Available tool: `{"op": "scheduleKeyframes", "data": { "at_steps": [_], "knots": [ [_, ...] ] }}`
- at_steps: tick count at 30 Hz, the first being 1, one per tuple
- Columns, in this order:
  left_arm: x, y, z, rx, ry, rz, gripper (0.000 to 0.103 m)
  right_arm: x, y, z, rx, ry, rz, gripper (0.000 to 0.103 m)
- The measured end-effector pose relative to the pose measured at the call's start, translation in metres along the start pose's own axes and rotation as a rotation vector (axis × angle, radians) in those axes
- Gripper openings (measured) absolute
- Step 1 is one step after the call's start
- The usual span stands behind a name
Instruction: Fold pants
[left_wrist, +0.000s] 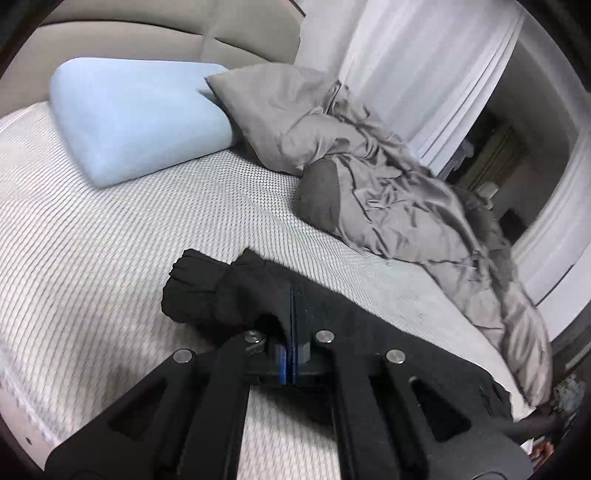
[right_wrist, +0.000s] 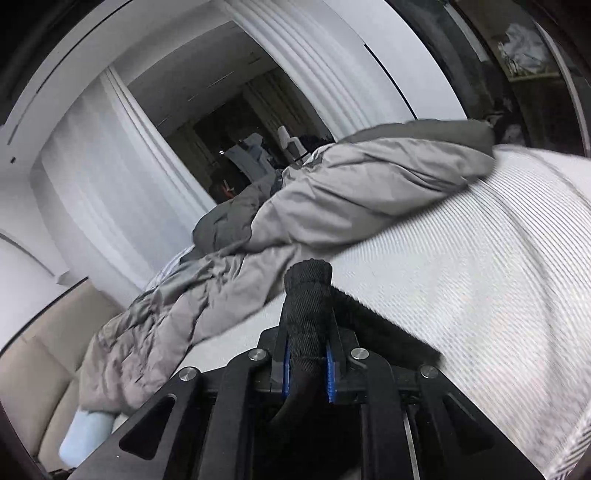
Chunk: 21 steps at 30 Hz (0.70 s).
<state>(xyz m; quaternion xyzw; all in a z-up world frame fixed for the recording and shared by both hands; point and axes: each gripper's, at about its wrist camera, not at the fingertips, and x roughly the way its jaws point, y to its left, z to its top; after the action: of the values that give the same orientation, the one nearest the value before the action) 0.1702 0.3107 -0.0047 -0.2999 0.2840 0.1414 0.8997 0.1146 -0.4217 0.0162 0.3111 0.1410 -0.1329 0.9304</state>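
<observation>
Black pants (left_wrist: 221, 291) lie on a white textured mattress (left_wrist: 110, 236). In the left wrist view my left gripper (left_wrist: 291, 317) is shut on a bunched part of the pants, with the gathered cuffs sticking out to its left. The cloth runs right under the gripper toward the bed's edge. In the right wrist view my right gripper (right_wrist: 308, 332) is shut on a rolled, ribbed black end of the pants (right_wrist: 308, 291), which pokes up between the fingers (right_wrist: 282, 325) above the mattress (right_wrist: 461, 295).
A light blue pillow (left_wrist: 136, 118) lies at the head of the bed. A grey pillow (left_wrist: 266, 107) and a crumpled grey duvet (left_wrist: 399, 199) run along the far side; the duvet shows in the right wrist view (right_wrist: 332, 195). White curtains (right_wrist: 96, 177) hang behind it.
</observation>
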Motion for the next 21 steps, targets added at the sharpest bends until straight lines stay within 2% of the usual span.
{"op": "scheduleKeyframes", "data": {
  "at_steps": [3, 5, 6, 7, 10, 12, 14, 16, 19, 21],
  "knots": [
    [0.064, -0.019, 0.029, 0.024, 0.082, 0.051, 0.000, 0.074, 0.035, 0.021, -0.057, 0.056, -0.085, 0.013],
    [0.114, -0.020, 0.045, -0.004, 0.156, 0.097, 0.007, 0.119, 0.049, 0.025, -0.083, 0.105, -0.151, 0.025],
    [0.130, -0.019, 0.049, -0.011, 0.185, 0.113, 0.015, 0.142, 0.054, 0.026, -0.104, 0.140, -0.175, 0.038],
    [0.150, -0.016, 0.057, -0.019, 0.225, 0.129, 0.019, 0.168, 0.057, 0.026, -0.117, 0.169, -0.193, 0.050],
    [0.162, -0.010, 0.065, -0.012, 0.240, 0.124, 0.021, 0.200, 0.053, 0.023, -0.129, 0.200, -0.274, 0.055],
    [0.156, -0.008, 0.071, 0.002, 0.231, 0.090, 0.023, 0.199, 0.046, 0.021, -0.121, 0.211, -0.242, 0.058],
    [0.142, -0.002, 0.074, 0.001, 0.217, 0.082, 0.029, 0.187, 0.041, 0.014, -0.150, 0.216, -0.214, 0.067],
    [0.115, 0.002, 0.072, 0.012, 0.145, 0.100, 0.052, 0.166, 0.041, 0.006, -0.178, 0.219, -0.158, 0.076],
    [0.079, 0.011, 0.064, 0.034, 0.079, 0.080, 0.057, 0.123, 0.037, -0.011, -0.206, 0.213, -0.099, 0.090],
    [0.053, 0.021, 0.047, 0.020, 0.074, 0.051, 0.057, 0.095, 0.032, -0.025, -0.218, 0.210, -0.098, 0.093]
  ]
}}
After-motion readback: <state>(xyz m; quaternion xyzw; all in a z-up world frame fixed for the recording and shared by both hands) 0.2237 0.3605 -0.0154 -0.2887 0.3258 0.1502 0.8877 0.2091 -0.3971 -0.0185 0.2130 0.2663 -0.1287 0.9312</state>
